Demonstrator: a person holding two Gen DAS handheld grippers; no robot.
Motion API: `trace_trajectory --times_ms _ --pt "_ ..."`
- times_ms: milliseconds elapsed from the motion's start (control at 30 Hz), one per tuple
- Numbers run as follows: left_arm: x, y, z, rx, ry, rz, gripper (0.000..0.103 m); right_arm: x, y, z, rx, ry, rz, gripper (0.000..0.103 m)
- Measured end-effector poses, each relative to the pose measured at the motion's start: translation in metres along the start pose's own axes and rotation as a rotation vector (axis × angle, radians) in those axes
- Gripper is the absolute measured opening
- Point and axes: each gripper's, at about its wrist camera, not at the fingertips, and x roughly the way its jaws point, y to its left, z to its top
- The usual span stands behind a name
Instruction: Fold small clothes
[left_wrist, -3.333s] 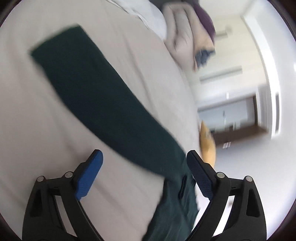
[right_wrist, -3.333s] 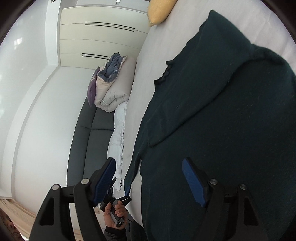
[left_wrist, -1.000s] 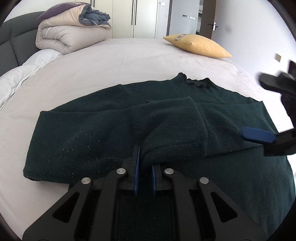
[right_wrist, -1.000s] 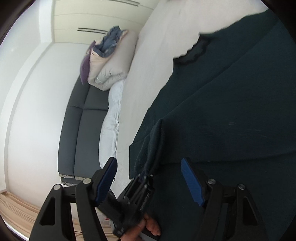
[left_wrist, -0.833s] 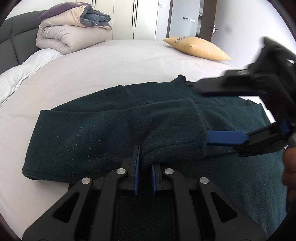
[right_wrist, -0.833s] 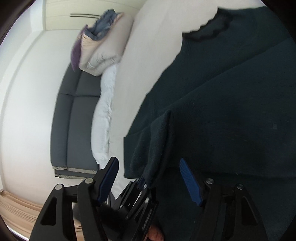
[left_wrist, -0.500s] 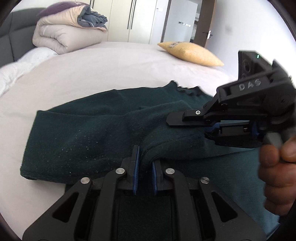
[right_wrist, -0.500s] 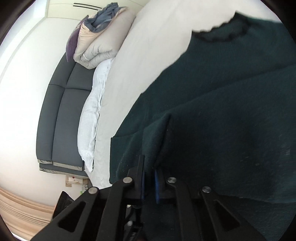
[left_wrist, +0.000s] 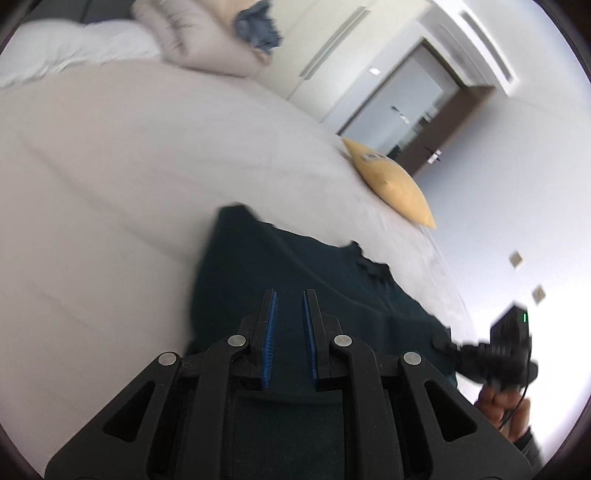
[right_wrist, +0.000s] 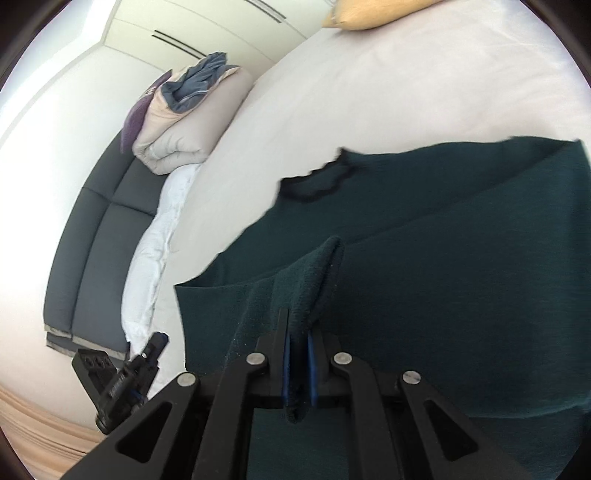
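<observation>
Both grippers hang over a bed (left_wrist: 110, 192) that carries a dark green sweater (right_wrist: 461, 295). On the right gripper (right_wrist: 298, 363) the blue pads (right_wrist: 312, 369) pinch a raised fold of the sweater's knit, which stands up in a ridge from between the narrow jaws. On the left gripper (left_wrist: 288, 332) the jaws stand a slim gap apart with nothing between the pads (left_wrist: 269, 343); they are parting slightly, and only flat green cloth shows beyond them. The sweater lies spread on the pale sheet near the bed's near edge, its scalloped collar (right_wrist: 314, 181) toward the middle of the mattress. A yellow pillow (left_wrist: 391, 184) rests at the bed's far edge. A folded beige duvet (right_wrist: 184, 122) with a blue-grey garment (right_wrist: 199, 85) on top sits against the dark grey headboard (right_wrist: 96, 229). In the left wrist view, a hand (left_wrist: 506, 406) grips the right gripper's handle at the lower right.
</observation>
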Motion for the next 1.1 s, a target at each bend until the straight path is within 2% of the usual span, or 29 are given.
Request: trace_trajectory --times_ms 233,367,500,600,800,933,1100 --pt "0.005 0.023 0.035 -0.027 0.021 0.034 0.013 -0.017 -0.038 0.001 0.048 -0.037 -0.047 0.009" --pt "0.018 0.018 0.046 0.023 0.081 0.049 0.013 -0.021 -0.049 0.006 0.06 -0.047 -0.073 0.009" --pt "0.03 0.003 0.038 0.073 0.124 0.052 0.013 -0.026 -0.057 0.009 0.084 -0.07 -0.092 0.009" --pt "0.044 -0.003 0.033 0.107 0.157 0.069 0.013 -0.022 -0.061 0.007 0.089 -0.038 -0.112 0.009" --pt "0.089 -0.008 0.02 0.204 0.262 0.188 0.013 -0.026 -0.063 0.002 0.106 -0.034 -0.102 0.014" --pt "0.094 0.0 0.015 0.221 0.266 0.216 0.013 -0.028 -0.058 0.003 0.078 -0.039 -0.127 0.017" --pt "0.096 0.001 0.013 0.241 0.266 0.235 0.013 -0.019 -0.055 0.01 0.073 -0.054 -0.156 0.015"
